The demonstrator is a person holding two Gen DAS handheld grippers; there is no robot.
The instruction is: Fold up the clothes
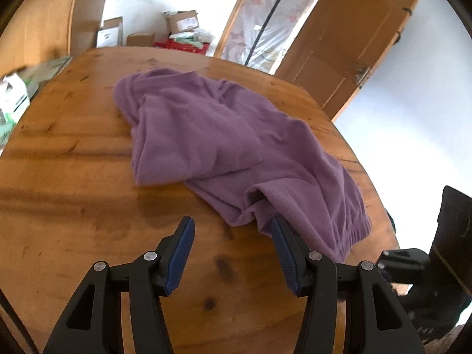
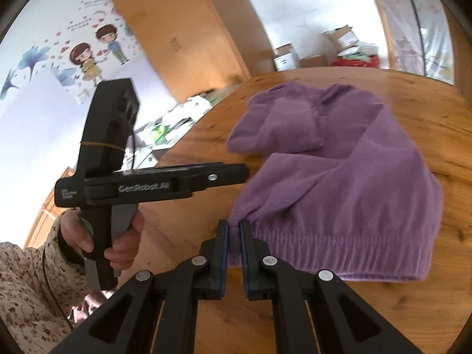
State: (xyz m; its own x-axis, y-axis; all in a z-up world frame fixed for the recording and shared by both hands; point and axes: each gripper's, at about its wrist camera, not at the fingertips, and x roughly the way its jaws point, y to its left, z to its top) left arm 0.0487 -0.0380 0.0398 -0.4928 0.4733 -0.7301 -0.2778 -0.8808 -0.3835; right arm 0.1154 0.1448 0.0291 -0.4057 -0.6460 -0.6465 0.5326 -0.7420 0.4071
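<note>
A purple fleece sweater [image 1: 224,144] lies crumpled on the round wooden table [image 1: 73,194]. My left gripper [image 1: 233,227] hangs open just in front of the sweater's near edge, its right finger touching the cloth, nothing between the pads. In the right wrist view the sweater [image 2: 348,183] fills the right half, ribbed hem nearest. My right gripper [image 2: 234,230] is shut on the hem's left corner. The left gripper's body [image 2: 153,185] shows side-on at left, held by a hand [image 2: 118,242] in a floral sleeve.
Cardboard boxes [image 1: 180,23] and a red crate sit on the floor beyond the table. A wooden door [image 1: 348,47] stands open at right. White packets and papers [image 1: 14,97] lie at the table's left edge. A wooden wardrobe [image 2: 188,35] stands by the sticker-decorated wall.
</note>
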